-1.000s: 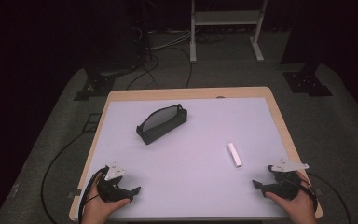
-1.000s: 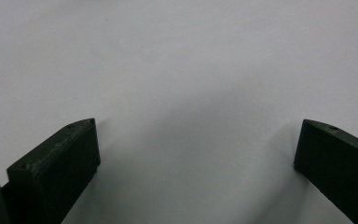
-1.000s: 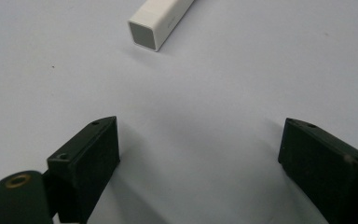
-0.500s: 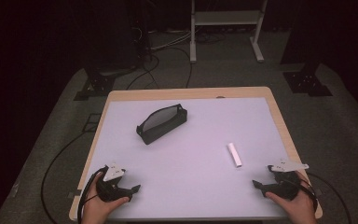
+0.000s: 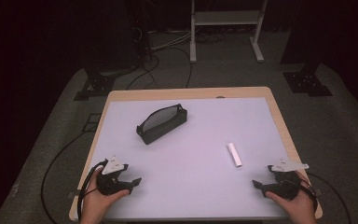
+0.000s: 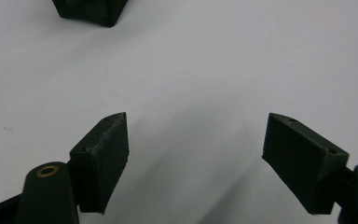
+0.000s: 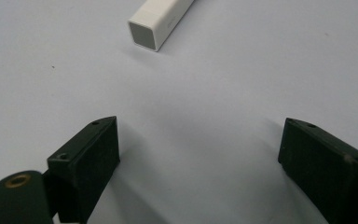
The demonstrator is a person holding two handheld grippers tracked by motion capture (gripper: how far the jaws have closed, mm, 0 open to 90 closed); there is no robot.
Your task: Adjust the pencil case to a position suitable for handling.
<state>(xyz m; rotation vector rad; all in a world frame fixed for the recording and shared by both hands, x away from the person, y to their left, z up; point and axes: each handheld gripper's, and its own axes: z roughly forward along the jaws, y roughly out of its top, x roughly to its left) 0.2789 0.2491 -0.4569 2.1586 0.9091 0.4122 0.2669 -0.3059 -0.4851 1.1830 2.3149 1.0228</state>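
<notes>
lying flat on the pale worktop (image 5: 191, 186), the white stick (image 5: 234, 154) sits ahead of the right gripper (image 5: 265, 186) and a little toward the worktop's middle, near it but apart; in the right gripper view the stick's square end (image 7: 144, 35) faces the camera, beyond the jaw tips and left of the gap's centre line, with bare surface between. black pouch (image 5: 162, 123) rests farther back on the left half, long side slanted, mouth open upward; it is well ahead of the left gripper (image 5: 131, 183), and in the left gripper view just one dark corner of it (image 6: 91, 9) shows at the top edge, left of the gap. both grippers are held low over the near edge of the worktop, left one close to the near left corner, right one close to the near right corner, each with a hand (image 5: 100, 201) wrapped round its body from below. wooden rim (image 5: 186, 93) frames the pale mat on all sides. wide bare stretch between the two grippers and between pouch and stick; stick well clear of the right edge, pouch well clear of the far and left edges. left jaws: spread, have just been closing a little, nothing between them, touching nothing. right jaws: spread wide, nothing between them, pads off the stick. cables (image 5: 65, 154) trail off the worktop to the floor at left.
</notes>
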